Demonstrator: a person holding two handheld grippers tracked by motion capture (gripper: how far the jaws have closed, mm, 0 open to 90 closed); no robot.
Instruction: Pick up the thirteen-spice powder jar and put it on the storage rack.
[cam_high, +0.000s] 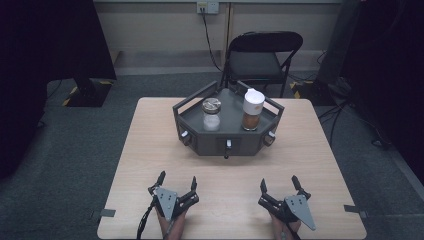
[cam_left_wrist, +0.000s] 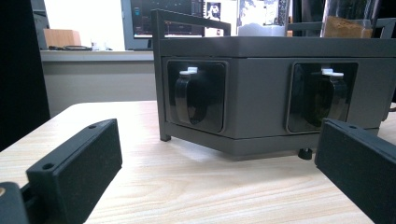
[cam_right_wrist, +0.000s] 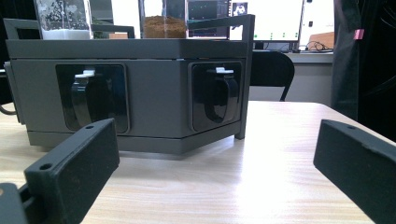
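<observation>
A dark grey angular rack (cam_high: 208, 143) stands at the middle back of the wooden table (cam_high: 150, 150). On top of it are a metal-lidded jar of white powder (cam_high: 211, 115) and a taller white-capped jar of brown powder (cam_high: 253, 110). Black knobs with white tips sit in recesses on its front faces (cam_left_wrist: 190, 95) (cam_left_wrist: 332, 95) (cam_right_wrist: 88, 98) (cam_right_wrist: 219, 93). My left gripper (cam_high: 176, 181) rests near the front edge, open and holding nothing. To its right, my right gripper (cam_high: 278, 182) is open and likewise holds nothing. Both point at the rack, well short of it.
A black folding chair (cam_high: 260, 57) stands behind the table. Dark curtains and a stand base (cam_high: 87, 92) are at the left, with cables on the floor at the right. Bare wood lies between the grippers and the rack.
</observation>
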